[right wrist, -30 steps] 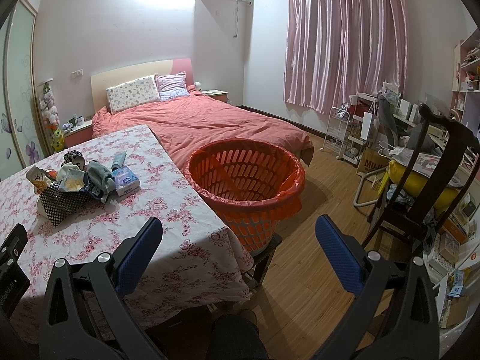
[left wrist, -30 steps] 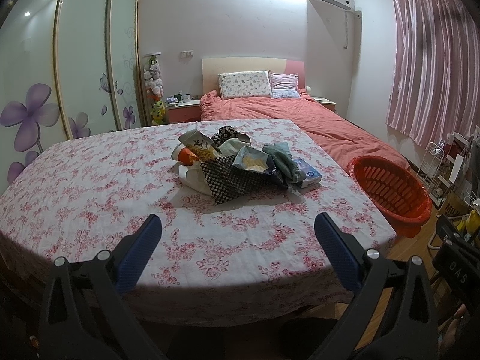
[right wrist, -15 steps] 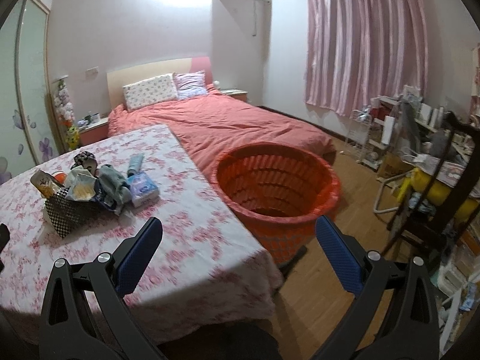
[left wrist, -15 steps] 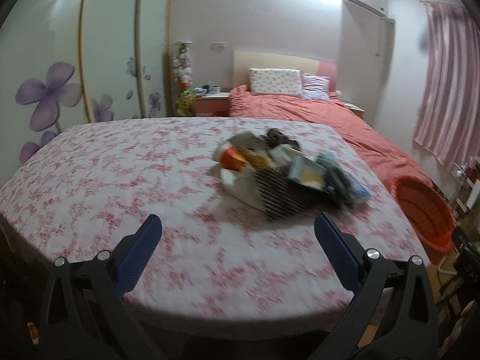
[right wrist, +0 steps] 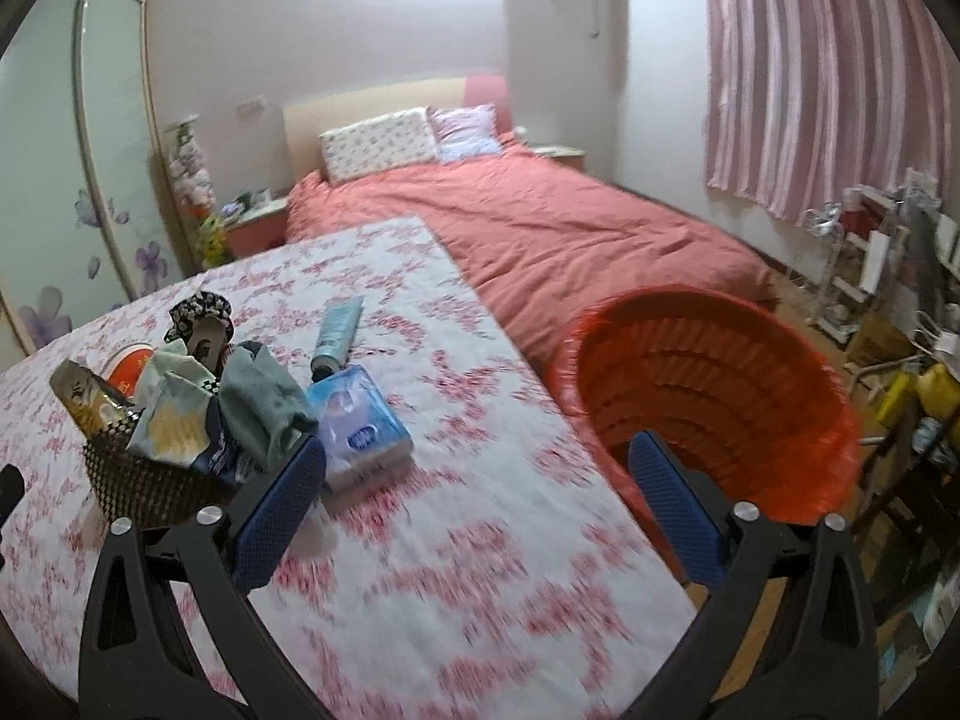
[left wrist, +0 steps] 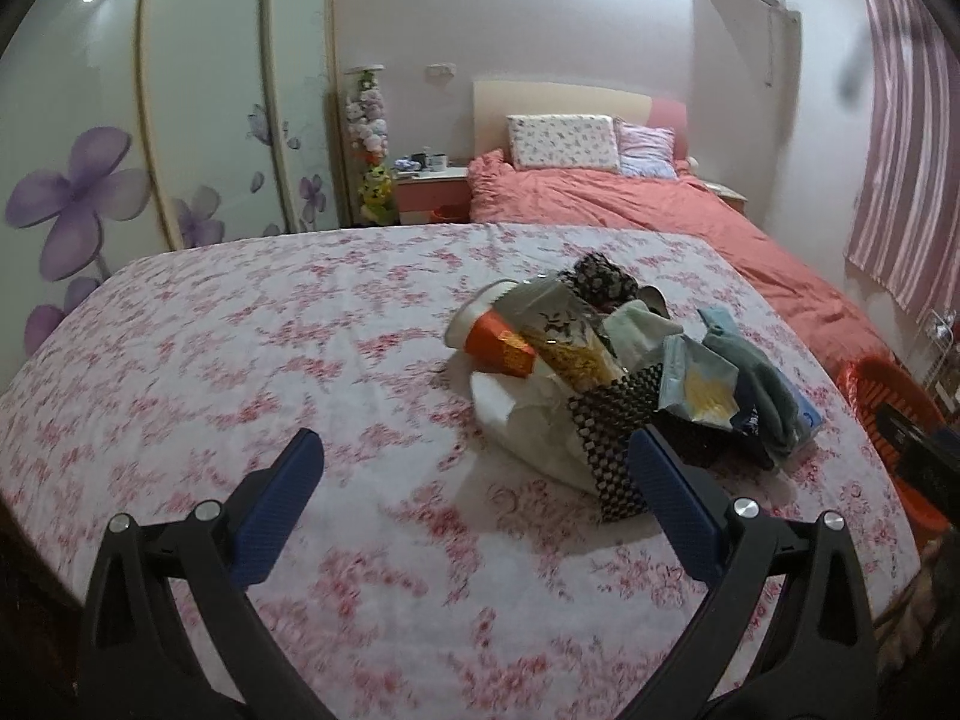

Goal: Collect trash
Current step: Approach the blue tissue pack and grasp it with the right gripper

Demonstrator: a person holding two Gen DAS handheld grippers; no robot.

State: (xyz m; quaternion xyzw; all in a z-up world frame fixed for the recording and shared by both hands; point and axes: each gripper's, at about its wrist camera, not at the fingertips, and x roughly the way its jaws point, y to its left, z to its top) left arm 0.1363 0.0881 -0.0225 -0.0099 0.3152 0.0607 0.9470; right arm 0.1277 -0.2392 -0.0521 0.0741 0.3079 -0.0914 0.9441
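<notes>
A pile of trash lies on the floral-clothed table: an orange cup, snack wrappers, a black-and-white checkered bag and a grey cloth. My left gripper is open and empty, just short of the pile. In the right wrist view the pile is at the left, with a blue tissue pack and a blue tube beside it. My right gripper is open and empty above the table's edge. The orange basket stands on the floor to the table's right.
A bed with a red cover lies behind the table. A wardrobe with purple flowers lines the left wall. Pink curtains, a rack and cluttered furniture stand at the right.
Both grippers have moved forward toward the table; the trash pile and the basket look larger and closer. Both stay open and empty.
</notes>
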